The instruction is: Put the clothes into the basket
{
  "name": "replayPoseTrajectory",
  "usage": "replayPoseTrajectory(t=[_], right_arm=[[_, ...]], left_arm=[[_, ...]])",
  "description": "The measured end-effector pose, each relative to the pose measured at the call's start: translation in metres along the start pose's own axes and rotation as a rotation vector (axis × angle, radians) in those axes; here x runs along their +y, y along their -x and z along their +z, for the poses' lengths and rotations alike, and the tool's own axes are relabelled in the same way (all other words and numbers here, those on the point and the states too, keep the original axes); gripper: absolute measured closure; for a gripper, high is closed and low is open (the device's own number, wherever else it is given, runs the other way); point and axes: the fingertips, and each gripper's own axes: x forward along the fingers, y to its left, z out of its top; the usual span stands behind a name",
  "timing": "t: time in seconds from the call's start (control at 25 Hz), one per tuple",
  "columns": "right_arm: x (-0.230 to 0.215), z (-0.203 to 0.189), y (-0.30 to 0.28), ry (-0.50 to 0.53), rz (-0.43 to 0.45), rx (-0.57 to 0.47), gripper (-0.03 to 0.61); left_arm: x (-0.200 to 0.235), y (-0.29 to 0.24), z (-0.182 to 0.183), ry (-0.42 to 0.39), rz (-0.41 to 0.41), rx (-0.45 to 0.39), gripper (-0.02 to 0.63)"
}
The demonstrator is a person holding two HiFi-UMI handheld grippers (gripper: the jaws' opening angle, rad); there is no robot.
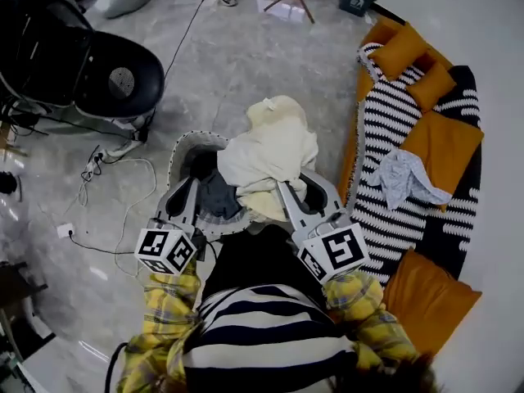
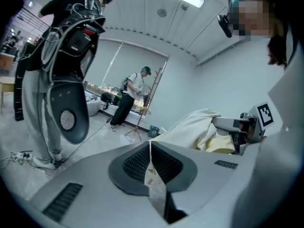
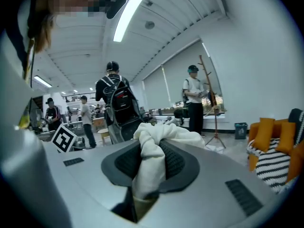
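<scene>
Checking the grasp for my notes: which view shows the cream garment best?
Head view: the whole cream garment hangs over the basket. The left gripper view shows a pinched edge plus some bulk; the right, a pinched bunch.

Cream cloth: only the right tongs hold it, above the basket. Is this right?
Not quite. Both tongs hold the cream cloth above the basket: the left gripper view shows its edge pinched in the left tongs, and the right tongs grip it too.
</scene>
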Motion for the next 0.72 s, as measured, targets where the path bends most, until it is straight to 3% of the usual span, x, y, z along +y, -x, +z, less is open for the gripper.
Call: replayPoseTrajectory(t=[0.16, 0.44, 0.72], right_arm=[[0.054, -0.025, -0.039, 0.032, 0.165, 0.068, 0.479], [0.105, -0.092, -0.093, 0.056, 0.335, 0.256, 0.479], [0.131, -0.166, -0.129, 0.199, 0.401, 0.451, 0.459]], left_arm=[[0.040, 0.037, -0.010, 0.042, 0.094, -0.021, 0.595], [0.073, 0.065, -0.031, 0.110, 0.196, -0.015, 0.595], [0.087, 0.075, -0.041, 0.135, 0.234, -0.003, 0.594]])
